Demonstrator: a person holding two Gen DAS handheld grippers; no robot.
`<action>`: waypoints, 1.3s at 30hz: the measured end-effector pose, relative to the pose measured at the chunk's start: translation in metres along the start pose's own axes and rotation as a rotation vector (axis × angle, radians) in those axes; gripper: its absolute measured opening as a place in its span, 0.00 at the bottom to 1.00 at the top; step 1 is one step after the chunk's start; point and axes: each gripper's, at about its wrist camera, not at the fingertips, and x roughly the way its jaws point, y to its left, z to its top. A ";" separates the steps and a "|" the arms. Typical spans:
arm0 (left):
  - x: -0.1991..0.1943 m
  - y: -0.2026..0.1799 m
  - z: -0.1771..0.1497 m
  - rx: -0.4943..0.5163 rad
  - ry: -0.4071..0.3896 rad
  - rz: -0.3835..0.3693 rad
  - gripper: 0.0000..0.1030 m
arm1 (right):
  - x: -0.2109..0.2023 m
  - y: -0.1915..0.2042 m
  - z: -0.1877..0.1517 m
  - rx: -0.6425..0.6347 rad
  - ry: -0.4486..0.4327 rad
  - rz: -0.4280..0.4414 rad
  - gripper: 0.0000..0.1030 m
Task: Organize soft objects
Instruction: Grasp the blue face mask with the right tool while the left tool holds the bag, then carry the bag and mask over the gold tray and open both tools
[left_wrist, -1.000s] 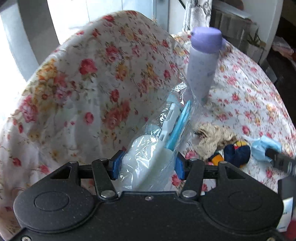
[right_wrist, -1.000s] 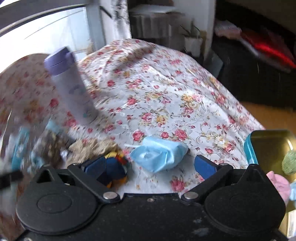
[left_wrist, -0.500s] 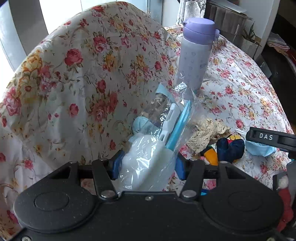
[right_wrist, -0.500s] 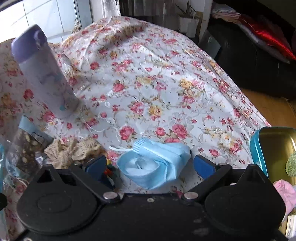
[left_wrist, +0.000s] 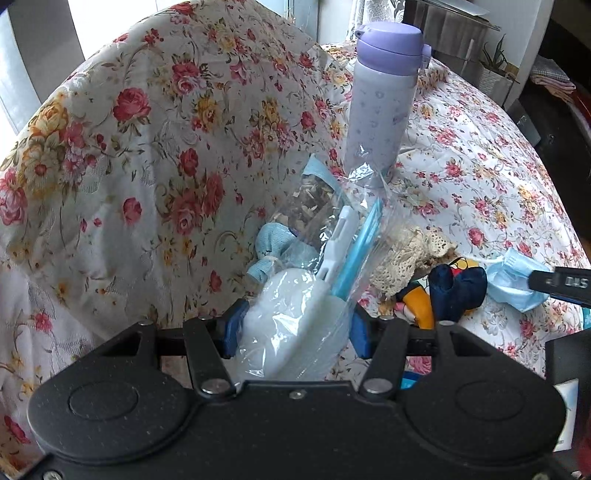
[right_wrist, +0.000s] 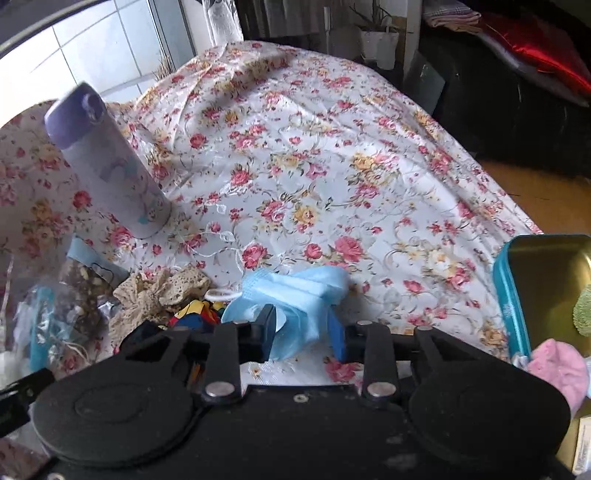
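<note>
My left gripper (left_wrist: 293, 330) is shut on a clear plastic bag (left_wrist: 295, 325) that holds white soft stuff and blue and white pieces. My right gripper (right_wrist: 303, 326) has closed on a crumpled blue face mask (right_wrist: 295, 291) on the floral cloth (right_wrist: 314, 166); the mask also shows in the left wrist view (left_wrist: 513, 284), with a right finger on it. A beige lace piece (left_wrist: 402, 254) and a navy and yellow soft toy (left_wrist: 454, 291) lie between the bag and the mask.
A purple bottle (left_wrist: 384, 99) stands upright behind the bag. A small bag of dried bits (left_wrist: 314, 203) and a light blue cloth (left_wrist: 277, 247) lie at its foot. An open teal tin (right_wrist: 546, 295) with pink (right_wrist: 561, 373) and green soft items sits at the right.
My right gripper moved forward and closed its fingers onto the blue mask. My left gripper kept hold of the plastic bag and shifted a little, tilting its view upward.
</note>
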 end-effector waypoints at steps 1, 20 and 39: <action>0.001 0.000 0.000 0.001 0.002 -0.001 0.52 | -0.004 -0.003 0.000 0.008 -0.005 0.005 0.30; 0.000 -0.002 0.000 0.014 0.001 -0.012 0.52 | 0.019 0.011 0.009 0.025 -0.003 -0.102 0.97; 0.005 -0.001 0.002 0.013 0.017 -0.024 0.52 | 0.017 0.010 -0.001 0.001 0.013 -0.038 0.30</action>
